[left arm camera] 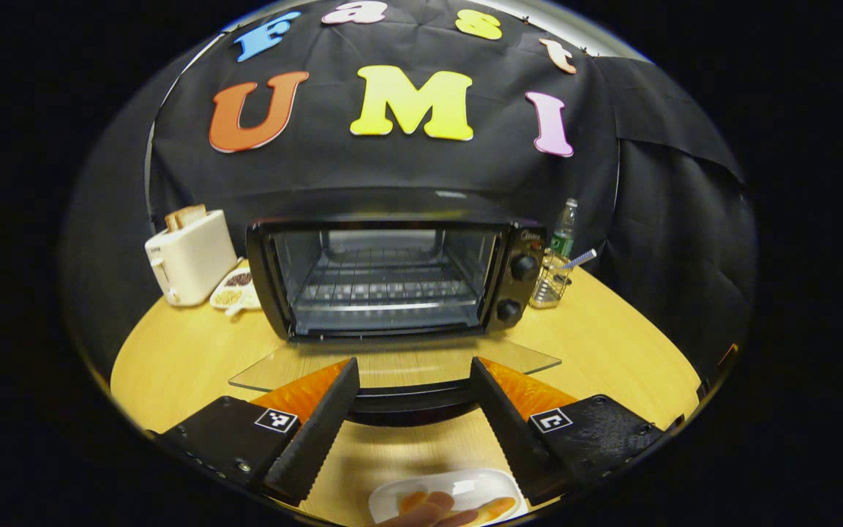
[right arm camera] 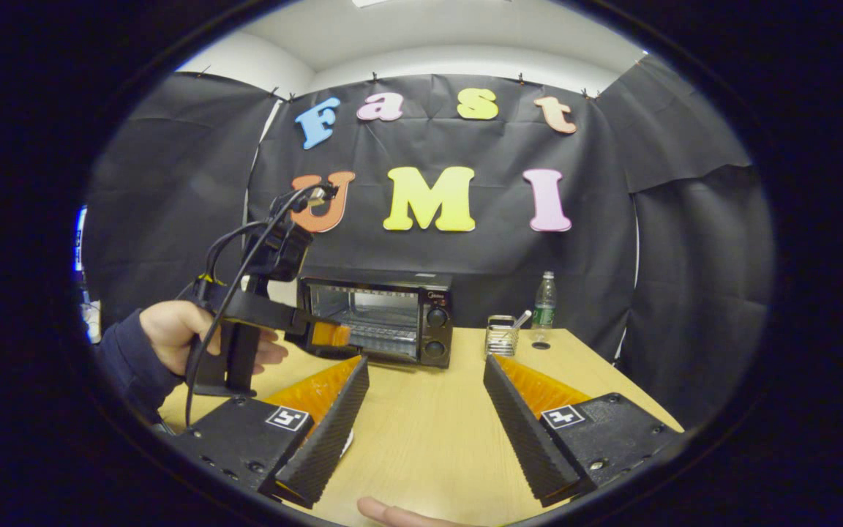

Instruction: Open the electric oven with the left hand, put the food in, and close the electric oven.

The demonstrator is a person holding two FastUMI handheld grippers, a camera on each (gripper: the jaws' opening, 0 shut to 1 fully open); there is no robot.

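Though printed beside the knobs, writing on the electric oven (left arm camera: pixel 392 282) too small to read; same for the green-labelled bottle (left arm camera: pixel 564 228). Sits mid-table (left arm camera: pixel 612 344), glass door (left arm camera: pixel 392 366) dropped flat, rack bare. Left tool (left arm camera: pixel 414 410) spread wide astride the door handle, not pinching. Right tool (right arm camera: pixel 425 410) spread, empty. Food on white plate (left arm camera: pixel 465 489) cut off at bottom edge, partly hidden by fingertips (left arm camera: pixel 429 509).
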